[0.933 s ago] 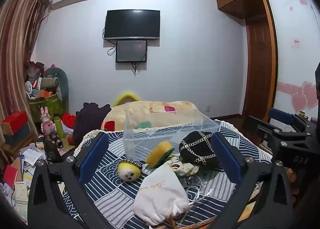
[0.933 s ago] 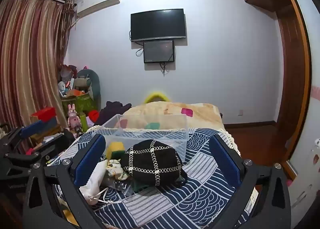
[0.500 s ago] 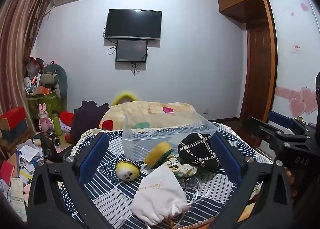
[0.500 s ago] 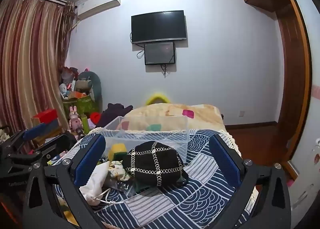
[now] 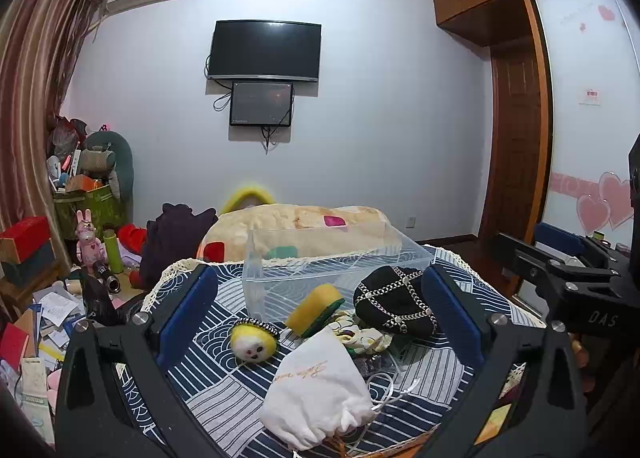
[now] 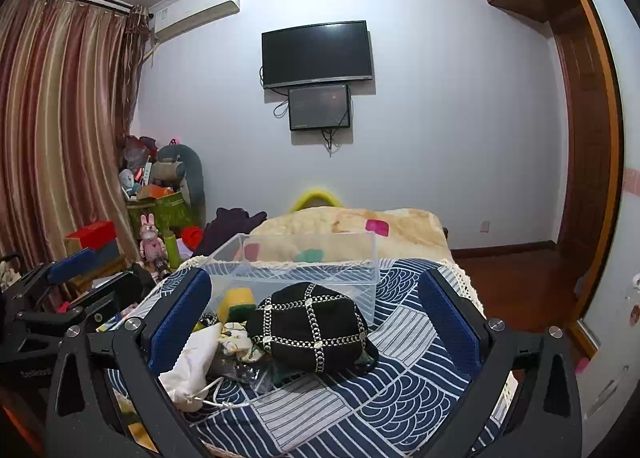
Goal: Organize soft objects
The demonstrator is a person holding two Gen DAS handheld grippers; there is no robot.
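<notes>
Both the left gripper (image 5: 318,312) and the right gripper (image 6: 314,316) hang above the worktop (image 6: 404,342) with jaws spread wide, holding nothing. The black hat (image 6: 310,324), white pouch (image 5: 316,390) and yellow sponge (image 5: 314,308) lie bunched by the near edge, just in front of the clear bin (image 6: 304,270). The worktop's right side is bare.

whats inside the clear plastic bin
Nothing shows inside the clear plastic bin; the patterned tablecloth shows through its walls. The black chain-trimmed hat covers part of its near side.
</notes>
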